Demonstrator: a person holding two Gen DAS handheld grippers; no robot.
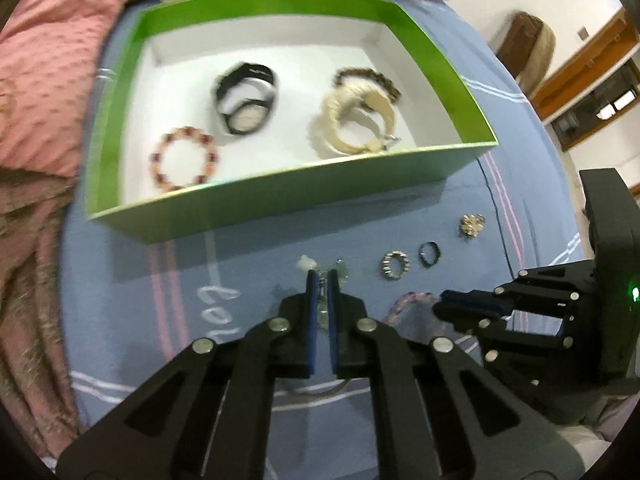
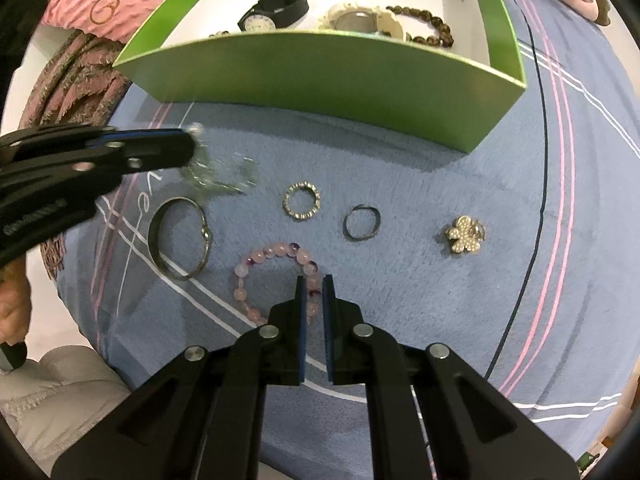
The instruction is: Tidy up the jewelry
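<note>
Four pieces were already laid in the green box [image 1: 280,208]: a black watch [image 1: 246,98], a cream bracelet [image 1: 356,120], a brown bead strand [image 1: 372,76] and a red-and-white bead bracelet [image 1: 184,160]. On the blue bedspread [image 2: 400,300] near the box were left a bangle [image 2: 180,236], two rings, a flower brooch [image 2: 464,234] and more. The left tongs [image 1: 323,280] were clenched on a clear, blurred piece [image 2: 218,174], its long axis trailing from the tips toward the rings. The right tongs [image 2: 312,284] were nearly closed around the pink bead bracelet [image 2: 276,280]; a firm grip could not be told.

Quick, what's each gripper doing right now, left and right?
Left gripper: shut on the clear crystal bracelet.
Right gripper: shut on the pink bead bracelet.
</note>
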